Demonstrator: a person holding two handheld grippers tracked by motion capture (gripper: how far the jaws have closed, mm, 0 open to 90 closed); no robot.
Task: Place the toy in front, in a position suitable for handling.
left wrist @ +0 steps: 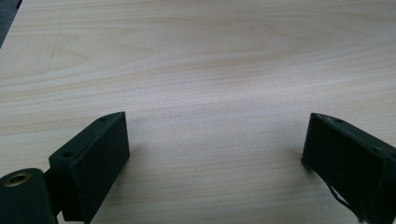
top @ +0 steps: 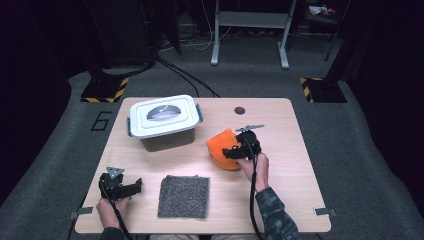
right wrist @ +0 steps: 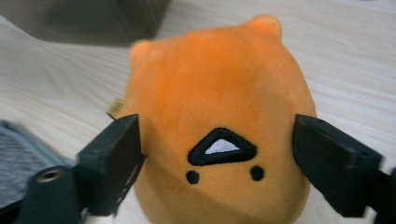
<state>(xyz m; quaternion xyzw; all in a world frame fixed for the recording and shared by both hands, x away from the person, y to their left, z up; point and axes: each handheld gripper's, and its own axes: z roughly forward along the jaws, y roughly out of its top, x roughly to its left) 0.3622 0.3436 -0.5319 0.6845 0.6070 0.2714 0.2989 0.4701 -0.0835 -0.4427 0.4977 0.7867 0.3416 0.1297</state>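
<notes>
Near edge first: my left gripper (top: 134,186) sits parked at the front-left of the table (top: 290,200), jaws wide apart, bare wood between them in the left gripper view (left wrist: 215,140). Just beside it toward centre lies a grey carpet square (top: 183,196), flat, untouched. Farther in, right of centre, my right gripper (top: 226,152) is on the orange plush toy (top: 220,145) — jaws spread to either side of its body in the right gripper view (right wrist: 217,154), the left pad touching or very nearly touching the fabric, the right pad close alongside; I can't see any real squeeze or denting, so I read it as open around the toy, not clamped. The toy (right wrist: 219,102) rests on the table, face with black stitched mouth and two dots toward the camera, ears pointing away. Handling guess: light, soft, squashy, fabric grippy rather than slick, nothing fragile. It will deform before it holds, so the jaws need to close well in. Best hold is across the widest part of the body, where the pads are now — not the ears, they would fold. Farthest back, left of centre, a white lidded storage box (top: 165,120) stands closed, well apart from the toy.
</notes>
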